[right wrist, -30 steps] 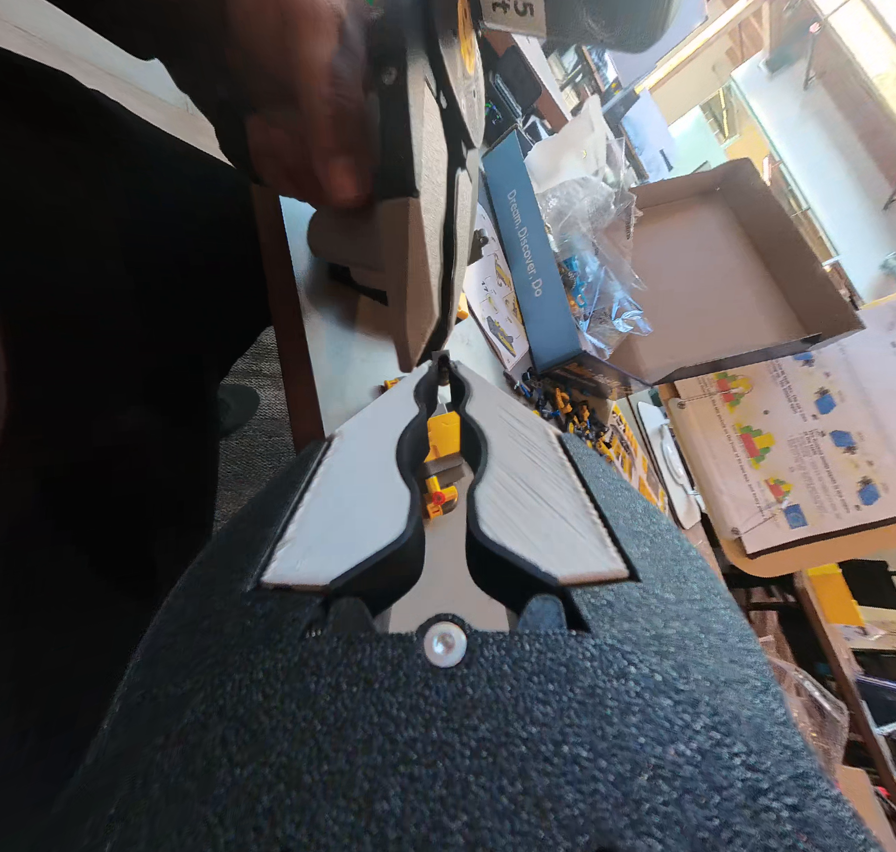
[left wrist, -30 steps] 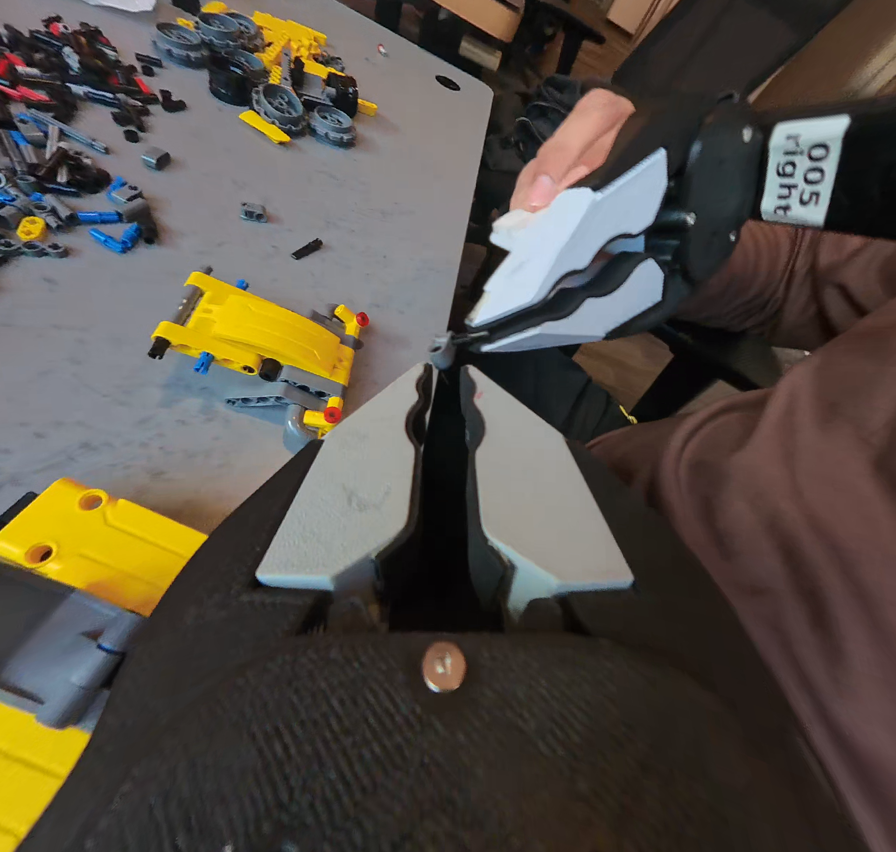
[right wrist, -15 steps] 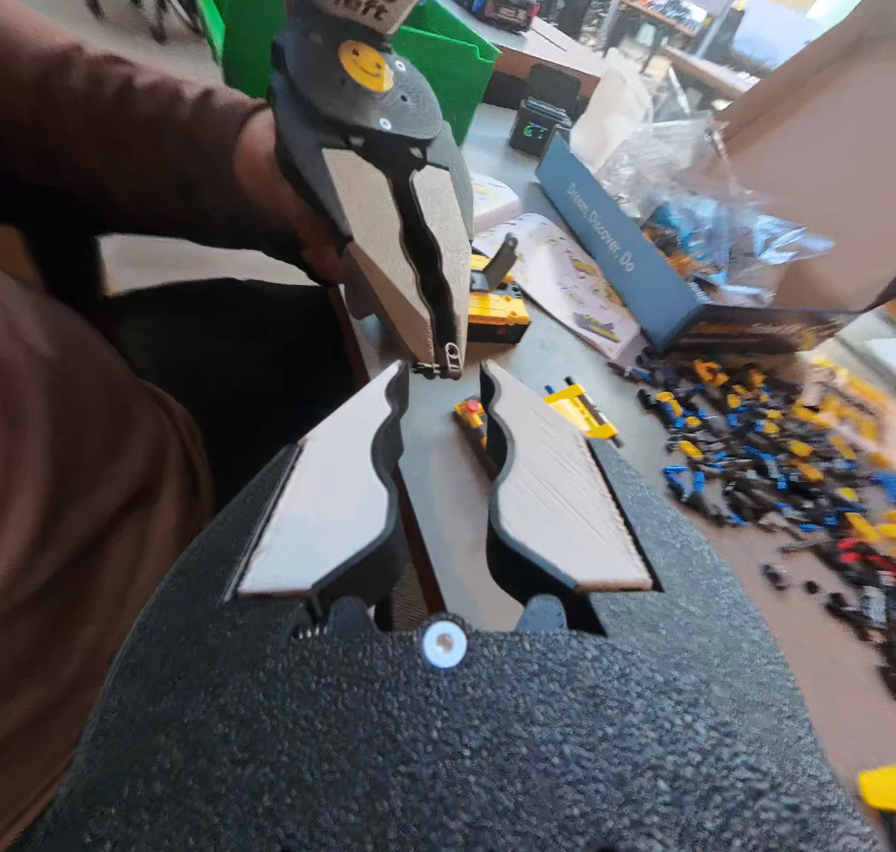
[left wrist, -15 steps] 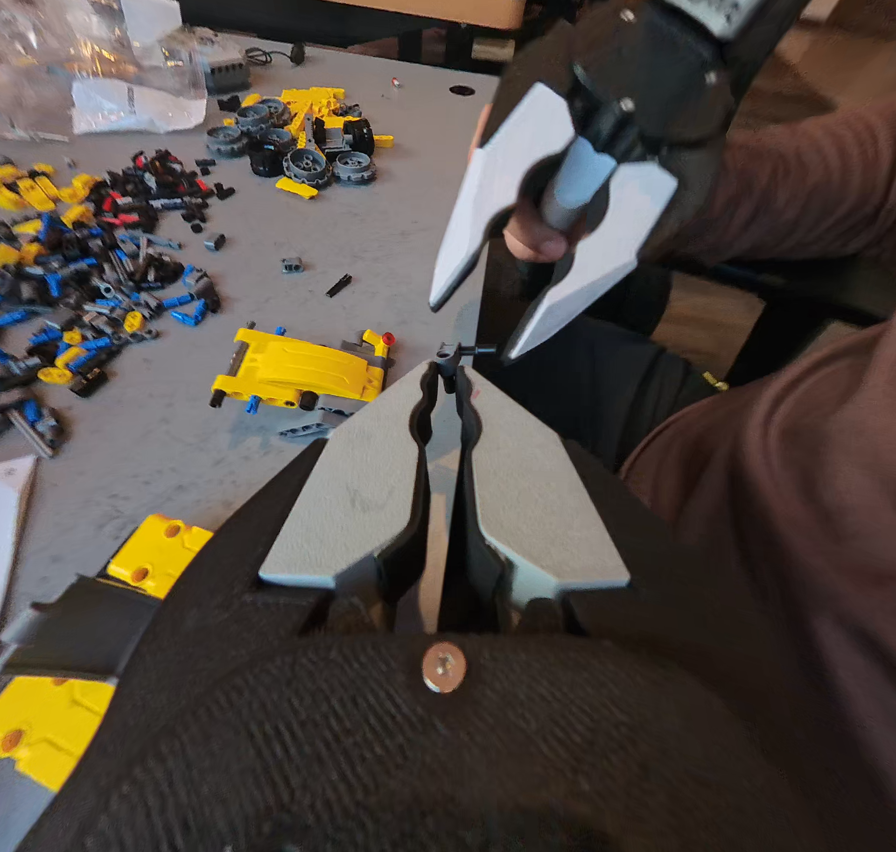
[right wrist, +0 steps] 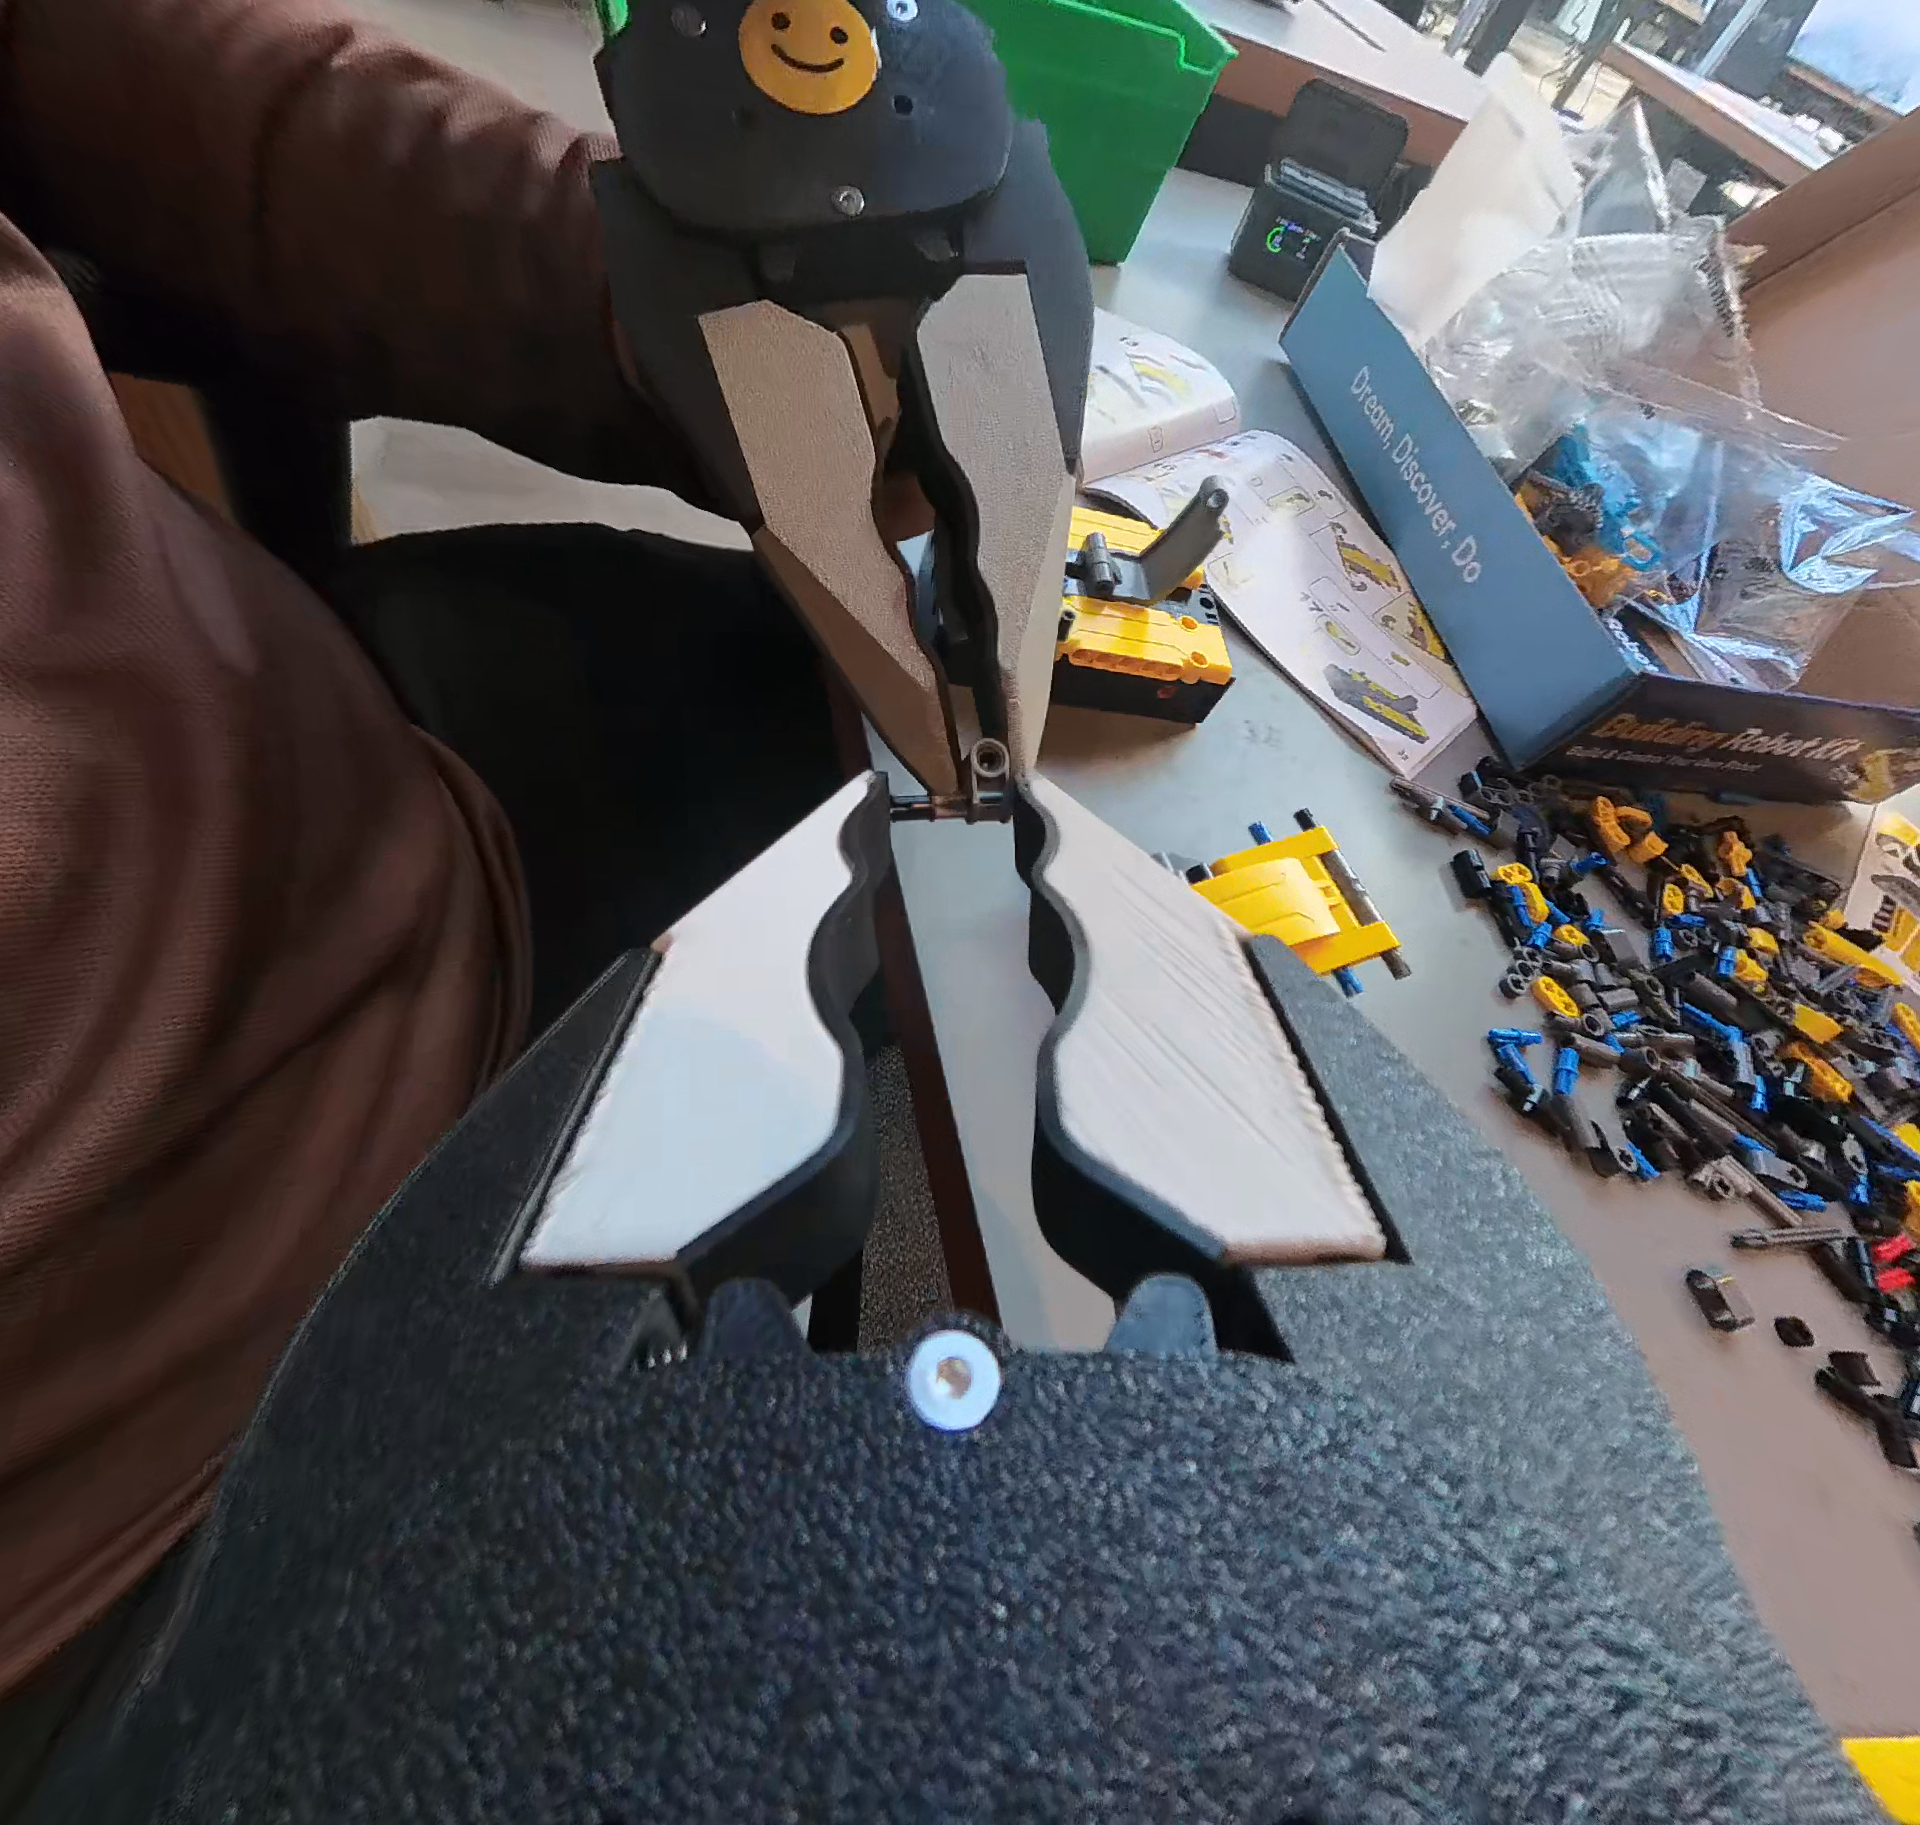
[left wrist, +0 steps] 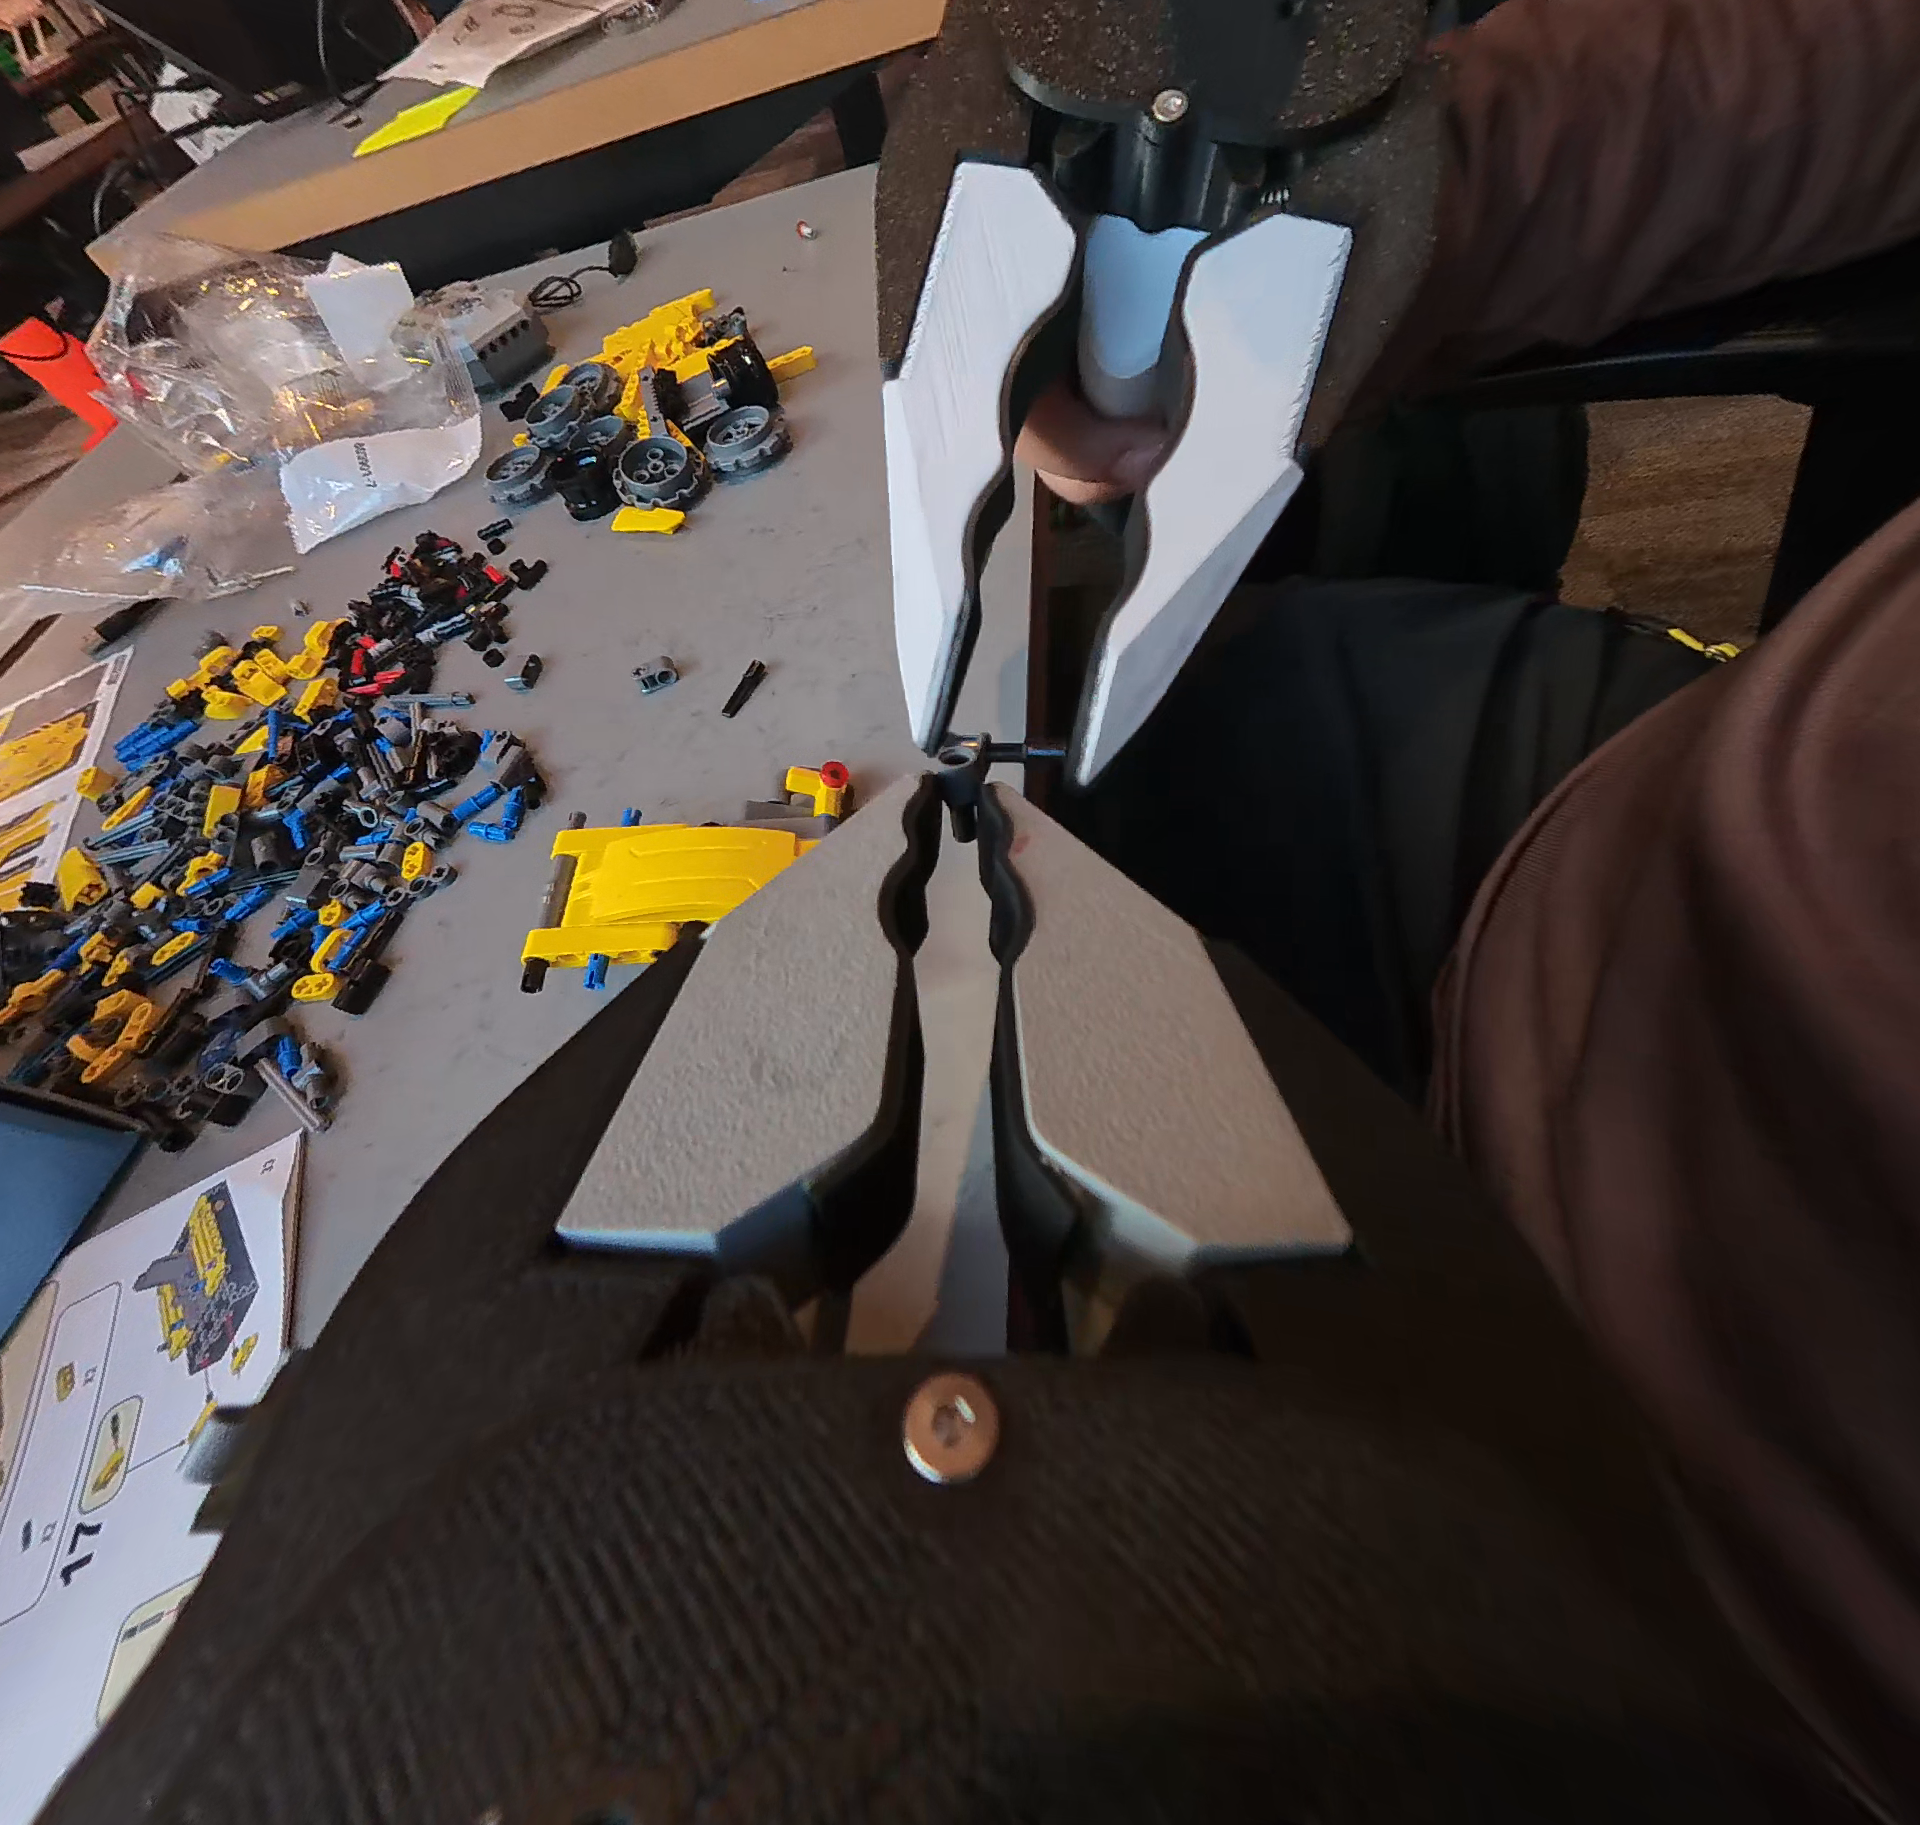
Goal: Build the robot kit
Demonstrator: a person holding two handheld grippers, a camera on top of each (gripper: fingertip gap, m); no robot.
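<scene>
Left wrist view: the left gripper (left wrist: 961,801) has its jaws drawn together at the tips, pinching a small dark grey connector (left wrist: 957,759) that has a round hole in its end. A thin black pin (left wrist: 1023,752) sticks out sideways from the connector, toward the person's lap. The piece is held in the air just past the near edge of the grey table (left wrist: 769,570), not resting on it. Directly opposite, tip to tip, the right gripper (left wrist: 1008,752) points back at the camera with its fingers spread apart. Its two tips straddle the connector and pin, one at each end. Whether either tip actually touches the piece cannot be told from here. Right wrist view agrees: the pin lies crosswise in the gap between the spread fingers, the connector at the end nearer the table, the left gripper's closed tips coming down onto it from above. A brown sleeve (left wrist: 1714,1048) fills the side nearest the person. On the table, just beyond the grippers, lies a yellow panel assembly (left wrist: 665,887) with a red-capped end. Farther out is a loose heap of small parts (left wrist: 260,840) in black, blue and yellow. An open instruction booklet (left wrist: 135,1360) sits at the near edge. Beyond these are a cluster of grey wheels (left wrist: 644,425) and a crumpled clear plastic bag (left wrist: 281,373). Right wrist view adds a blue box (right wrist: 1455,549) and a green bin (right wrist: 1091,82) farther back.
</scene>
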